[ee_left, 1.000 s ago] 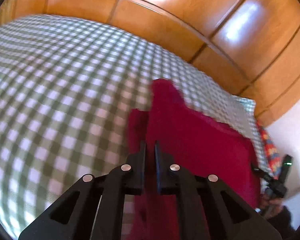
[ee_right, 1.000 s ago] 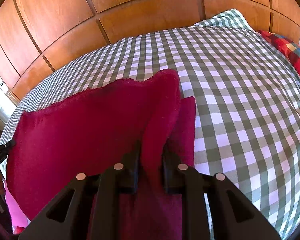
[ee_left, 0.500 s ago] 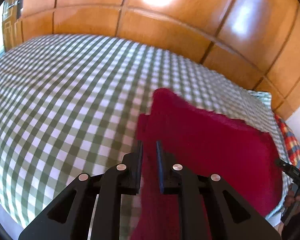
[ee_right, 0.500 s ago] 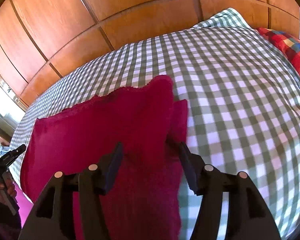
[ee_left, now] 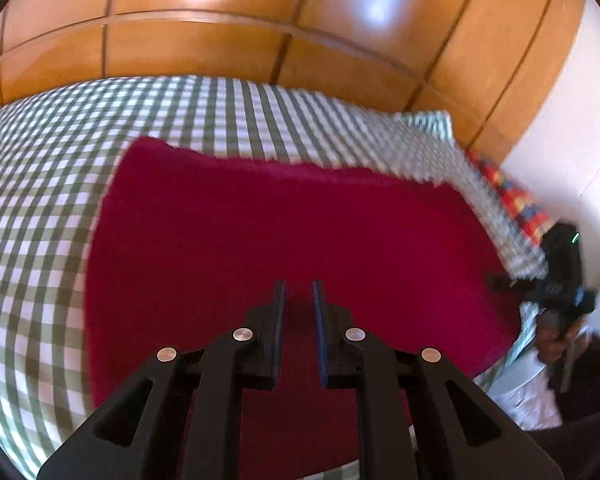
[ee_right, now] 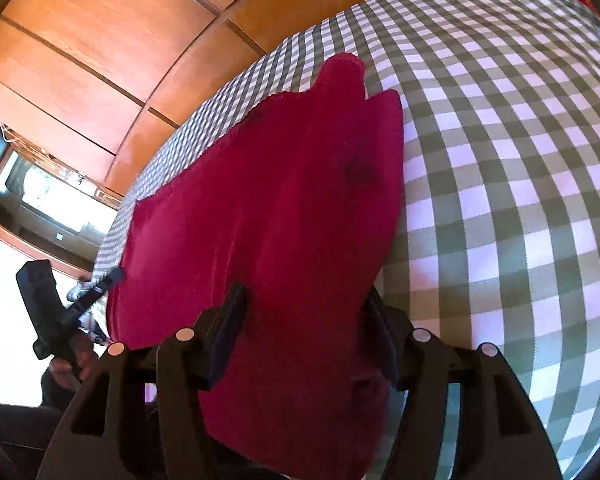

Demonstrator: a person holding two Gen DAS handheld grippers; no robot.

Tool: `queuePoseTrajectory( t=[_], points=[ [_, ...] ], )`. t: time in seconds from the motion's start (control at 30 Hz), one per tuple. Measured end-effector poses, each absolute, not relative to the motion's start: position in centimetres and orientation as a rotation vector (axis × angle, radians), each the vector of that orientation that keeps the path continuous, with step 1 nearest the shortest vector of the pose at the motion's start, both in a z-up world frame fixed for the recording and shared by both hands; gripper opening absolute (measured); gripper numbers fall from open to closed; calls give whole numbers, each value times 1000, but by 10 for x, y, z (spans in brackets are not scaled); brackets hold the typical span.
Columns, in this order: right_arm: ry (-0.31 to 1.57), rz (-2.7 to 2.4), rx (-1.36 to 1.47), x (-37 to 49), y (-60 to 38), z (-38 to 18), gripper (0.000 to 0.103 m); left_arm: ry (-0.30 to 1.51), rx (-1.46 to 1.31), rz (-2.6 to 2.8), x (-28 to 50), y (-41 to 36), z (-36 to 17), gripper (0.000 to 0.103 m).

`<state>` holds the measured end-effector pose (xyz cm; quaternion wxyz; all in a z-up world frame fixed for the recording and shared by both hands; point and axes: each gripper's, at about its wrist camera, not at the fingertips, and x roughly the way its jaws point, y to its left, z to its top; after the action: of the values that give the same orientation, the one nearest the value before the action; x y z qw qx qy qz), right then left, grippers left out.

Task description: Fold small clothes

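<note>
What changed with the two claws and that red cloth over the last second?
The right claw opened and let go of the crimson fleece cloth, which now lies between its spread fingers. The left claw swung right, over the cloth, its narrow gap unchanged. The cloth stayed on the green-and-white checked bedspread.

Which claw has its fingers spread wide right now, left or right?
The right claw: its jaws stand far apart with the red cloth between them. The left claw shows only a narrow slot between its fingers.

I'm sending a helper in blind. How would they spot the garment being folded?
Find the bed with the green-and-white checked bedspread against the wood-panelled wall. On it lies one magenta cloth, the only plain, solid-coloured fabric there.
</note>
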<state>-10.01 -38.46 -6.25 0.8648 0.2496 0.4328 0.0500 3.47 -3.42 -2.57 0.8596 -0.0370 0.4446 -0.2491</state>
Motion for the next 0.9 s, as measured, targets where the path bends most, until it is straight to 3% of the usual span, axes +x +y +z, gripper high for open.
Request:
queuePoseTrajectory(
  t=[0.23,0.63,0.9],
  points=[
    [930,102,459,-102,-375,-54,29,986,-108,-500,47,-39,-47,11],
    [853,178,462,-84,-321,13,25,904,-169,-495,30,-10,-19,11],
    [854,287,358,-39,-236,53,23,967,-280,-535,26,22,-40,11]
  ],
)
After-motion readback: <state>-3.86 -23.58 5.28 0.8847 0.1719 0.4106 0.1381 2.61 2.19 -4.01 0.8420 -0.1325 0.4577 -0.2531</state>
